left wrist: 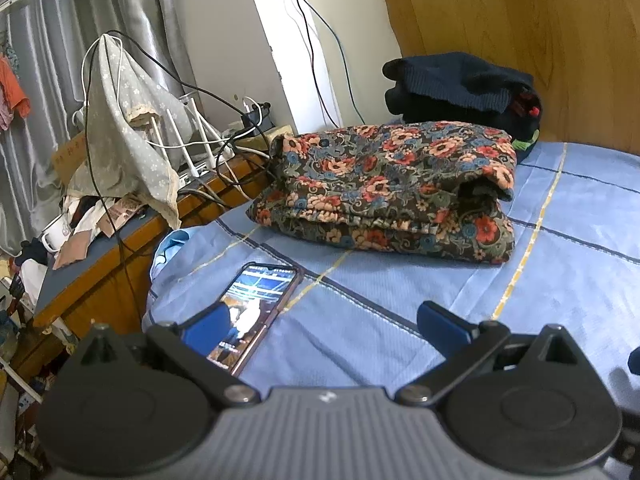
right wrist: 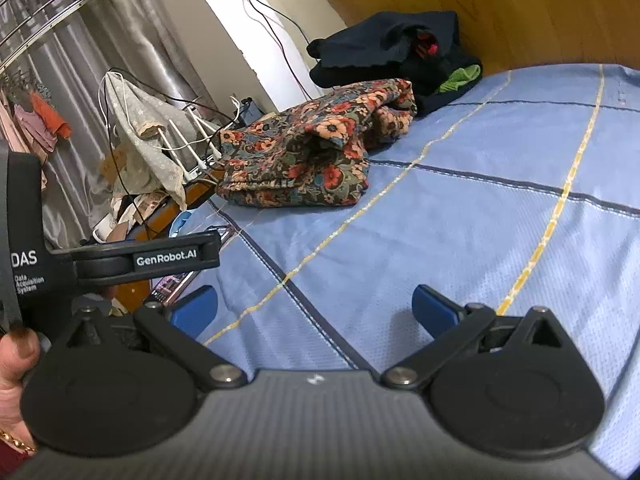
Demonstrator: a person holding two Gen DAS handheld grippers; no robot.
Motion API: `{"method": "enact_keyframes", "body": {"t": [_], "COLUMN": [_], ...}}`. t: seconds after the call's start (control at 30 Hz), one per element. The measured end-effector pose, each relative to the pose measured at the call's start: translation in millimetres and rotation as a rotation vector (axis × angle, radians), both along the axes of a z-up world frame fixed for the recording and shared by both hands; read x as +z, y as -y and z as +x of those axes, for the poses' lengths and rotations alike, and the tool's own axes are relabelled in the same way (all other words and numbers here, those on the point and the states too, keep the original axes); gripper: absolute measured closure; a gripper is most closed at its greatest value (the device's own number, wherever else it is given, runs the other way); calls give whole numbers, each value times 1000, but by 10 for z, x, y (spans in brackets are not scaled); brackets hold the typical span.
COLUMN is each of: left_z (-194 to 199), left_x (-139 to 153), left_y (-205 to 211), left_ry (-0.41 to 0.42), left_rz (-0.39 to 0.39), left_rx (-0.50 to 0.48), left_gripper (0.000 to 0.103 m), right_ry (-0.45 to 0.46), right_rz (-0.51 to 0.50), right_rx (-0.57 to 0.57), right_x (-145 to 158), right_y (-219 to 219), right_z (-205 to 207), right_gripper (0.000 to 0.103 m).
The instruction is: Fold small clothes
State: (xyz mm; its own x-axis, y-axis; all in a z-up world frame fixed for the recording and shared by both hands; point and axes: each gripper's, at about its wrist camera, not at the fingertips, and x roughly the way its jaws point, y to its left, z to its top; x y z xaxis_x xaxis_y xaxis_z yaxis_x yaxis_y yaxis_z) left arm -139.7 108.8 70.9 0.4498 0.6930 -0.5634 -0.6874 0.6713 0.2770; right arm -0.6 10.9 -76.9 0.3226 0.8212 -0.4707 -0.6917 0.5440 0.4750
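The floral garment [left wrist: 384, 188] lies folded on the bed [left wrist: 360, 320], a thick flat bundle near the bed's left edge, with a dark pile of clothes [left wrist: 460, 88] just behind it against the wooden headboard [left wrist: 520, 20]. No loose garment lies between the grippers; the stretch of blue checked sheet in front of both is bare apart from a phone [left wrist: 256, 312] near the left edge.

The left gripper [left wrist: 320, 320] is spread wide with nothing between its blue pads, and the floral bundle sits straight ahead of it, slightly to the right, its long axis running across the view from left to right. The right gripper [right wrist: 316, 308] is also fully spread and empty; from it the same bundle [right wrist: 304, 160] lies ahead and off to the left, seen more end-on, with its open folded mouth turned toward that side. The left gripper's body [right wrist: 120, 264] shows at the left of the right wrist view, held by a hand [right wrist: 16, 360].

Judging from this, the left hand is the nearer one to the bundle and faces its long side squarely, so any tidying or shifting of the fold would fall to it first, with the right gripper needing to swing leftward to reach the near end.
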Motion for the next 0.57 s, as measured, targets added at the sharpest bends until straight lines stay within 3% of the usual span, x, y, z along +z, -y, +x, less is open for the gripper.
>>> {"method": "enact_keyframes", "body": {"t": [0.57], "left_z": [11], "left_x": [-30], "left_y": [-23], "left_ry": [20], "left_rz": [7], "left_rx": [-24], "left_gripper": [0], "right_ry": [-3], "right_rz": [-14], "right_rx": [9], "right_x": [-29], "right_y": [2], "right_z": [1], "right_gripper": [0]}}
